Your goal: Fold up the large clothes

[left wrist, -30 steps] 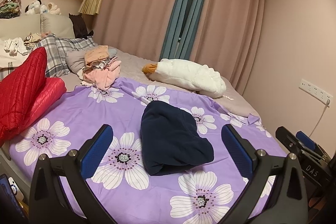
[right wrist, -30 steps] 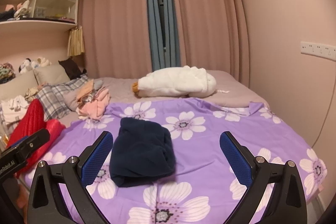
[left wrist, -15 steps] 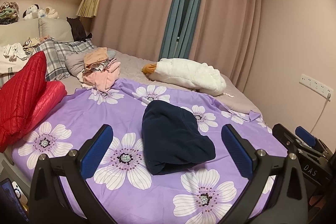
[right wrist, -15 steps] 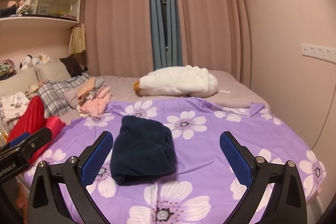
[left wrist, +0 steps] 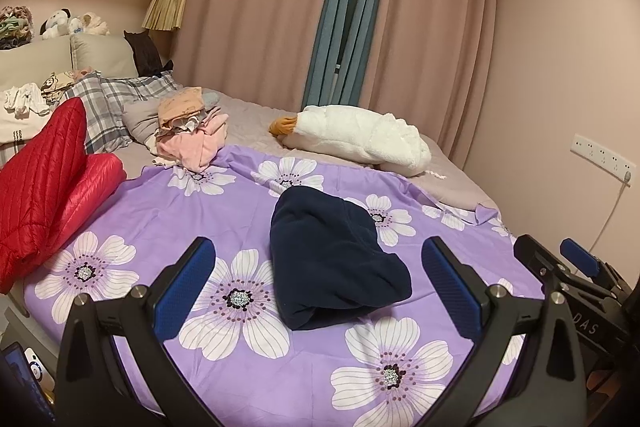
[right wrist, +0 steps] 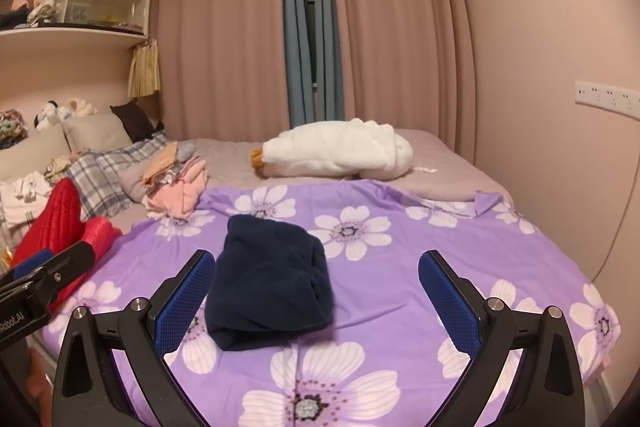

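The left gripper hovers over the near edge of the bed with its blue-padded fingers spread wide, holding nothing and touching nothing. The right gripper is likewise spread wide and empty, low in its frame; its left pad overlaps the navy garment's edge in the picture, though contact cannot be told.

The wall shelf at the upper left of the right wrist view has open compartments with small items too blurred to name.

The folded navy garment lies in the middle of the purple floral sheet, its long axis running from the frame's bottom toward the curtains, the bulkier rolled end nearest the camera. A red quilted jacket sits at the left edge, a heap of pink clothes beyond the sheet, and a white plush duck near the curtains.
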`<state>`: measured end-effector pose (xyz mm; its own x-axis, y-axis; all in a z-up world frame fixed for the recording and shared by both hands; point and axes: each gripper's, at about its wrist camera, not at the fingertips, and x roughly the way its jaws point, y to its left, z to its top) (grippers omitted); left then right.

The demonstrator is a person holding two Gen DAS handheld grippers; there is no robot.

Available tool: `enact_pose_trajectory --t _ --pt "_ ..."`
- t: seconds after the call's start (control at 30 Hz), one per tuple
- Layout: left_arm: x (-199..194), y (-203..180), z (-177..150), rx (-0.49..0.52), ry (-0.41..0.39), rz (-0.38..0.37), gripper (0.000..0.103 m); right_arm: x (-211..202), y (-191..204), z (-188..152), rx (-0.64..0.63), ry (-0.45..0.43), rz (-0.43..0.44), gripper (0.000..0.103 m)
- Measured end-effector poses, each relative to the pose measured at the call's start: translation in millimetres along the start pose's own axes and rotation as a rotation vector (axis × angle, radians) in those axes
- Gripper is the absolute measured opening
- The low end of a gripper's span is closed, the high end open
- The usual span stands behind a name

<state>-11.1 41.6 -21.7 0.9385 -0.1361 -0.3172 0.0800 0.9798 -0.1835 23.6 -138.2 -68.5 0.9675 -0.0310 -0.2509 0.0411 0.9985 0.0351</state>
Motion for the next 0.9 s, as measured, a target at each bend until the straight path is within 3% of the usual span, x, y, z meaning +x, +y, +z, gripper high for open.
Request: enact_pose_trajectory --t 0.9 --pt "2 3 -3 0.005 -0.002 0.002 0.103 3 -6 -11 -0.013 0.012 -0.019 0.101"
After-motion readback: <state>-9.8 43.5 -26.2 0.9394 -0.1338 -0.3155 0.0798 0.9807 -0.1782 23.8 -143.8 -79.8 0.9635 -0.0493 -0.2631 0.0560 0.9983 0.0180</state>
